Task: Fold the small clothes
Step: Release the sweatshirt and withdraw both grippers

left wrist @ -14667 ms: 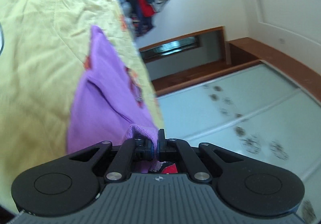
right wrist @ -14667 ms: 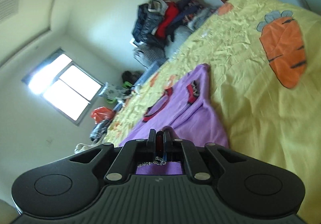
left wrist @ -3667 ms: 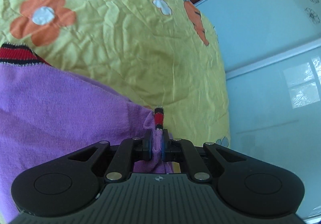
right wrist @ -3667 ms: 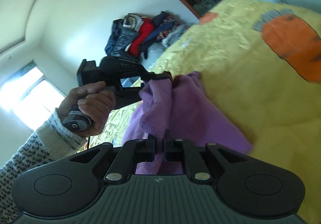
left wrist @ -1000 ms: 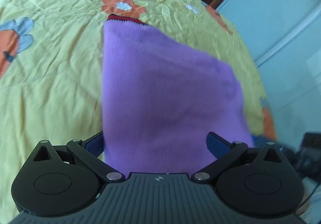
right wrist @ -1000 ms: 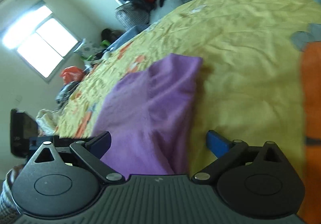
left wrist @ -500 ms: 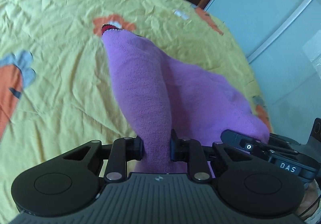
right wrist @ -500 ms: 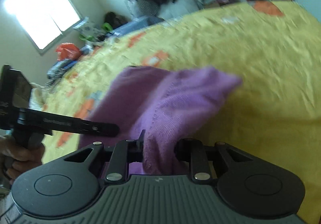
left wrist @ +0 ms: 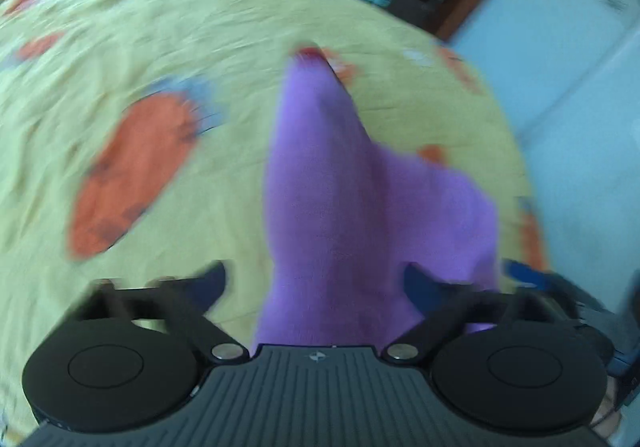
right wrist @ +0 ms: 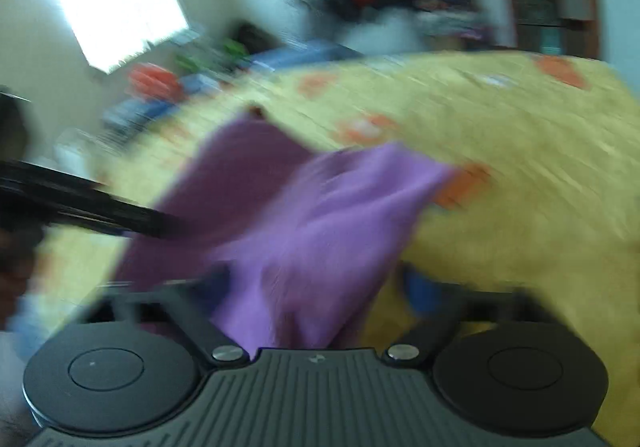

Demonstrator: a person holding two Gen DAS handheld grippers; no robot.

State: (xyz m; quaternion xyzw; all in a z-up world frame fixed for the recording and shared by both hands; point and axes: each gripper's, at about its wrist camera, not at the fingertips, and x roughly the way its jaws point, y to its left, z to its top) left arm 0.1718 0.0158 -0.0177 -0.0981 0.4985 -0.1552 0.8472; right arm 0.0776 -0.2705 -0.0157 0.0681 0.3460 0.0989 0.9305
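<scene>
Half a second back both jaw pairs were pinched on the purple garment (left wrist: 360, 207); now both have just been opening, and the cloth lies loose between spread fingers rather than gripped; the left hand-held gripper (left wrist: 316, 279) stands released, its blue-padded fingers well apart with a ridge of purple knit running up between them and touching neither pad as far as the blur allows; the right hand-held gripper (right wrist: 320, 283) is likewise released, with a bunched fold of the garment (right wrist: 320, 215) slumping through the gap. Both views are smeared by motion, so fine detail is lost.

The garment rests on the yellow bedspread (left wrist: 120, 47), beside an orange carrot print (left wrist: 128, 171); its red-trimmed end (left wrist: 310, 55) points away from the left camera; the near end is heaped, not flat. In the right view the other tool shows as a dark bar (right wrist: 80, 207) at the left edge.

My reading: a fold has just been laid and let go; the heap near the jaws suggests smoothing or one more fold is needed before the piece counts as done.
</scene>
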